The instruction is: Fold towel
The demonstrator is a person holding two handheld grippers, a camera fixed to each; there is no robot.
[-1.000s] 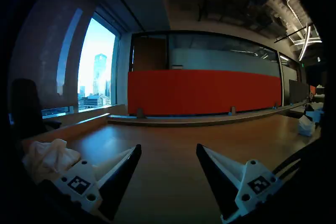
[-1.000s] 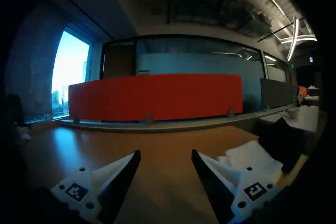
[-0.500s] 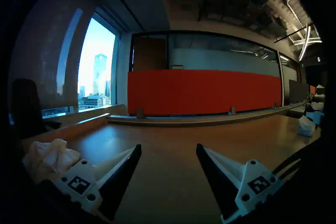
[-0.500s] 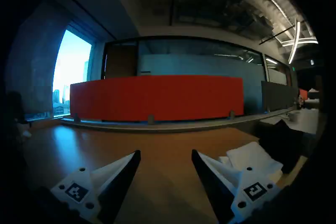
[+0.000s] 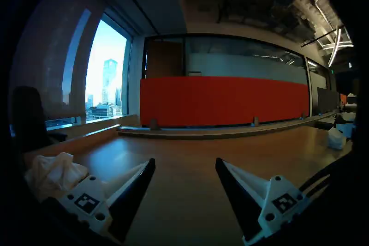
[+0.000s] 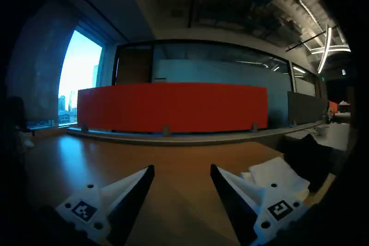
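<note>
Overall: both grippers are hovering low over a wooden table (image 5: 184, 200).
Left gripper (image 5: 184, 160): its fingers are standing wide apart and gripping nothing; bare tabletop is showing between them.
Right gripper (image 6: 181, 166): its fingers are likewise standing apart and holding nothing.
Crumpled towel (image 5: 54, 172): a cream bundle is lying on the table at the near left of the left gripper view, just beside that gripper's left finger; whether they are touching cannot be told.
Folded white cloth (image 6: 276, 176): it is lying flat beyond the right gripper's right finger, which is partly hiding it.
Dark object (image 6: 310, 158): it is sitting just beside the folded cloth; its kind cannot be told.
Red partition (image 5: 221, 100): it is running along the table's far side.
Window (image 5: 106, 80): it is letting in daylight at the left.
</note>
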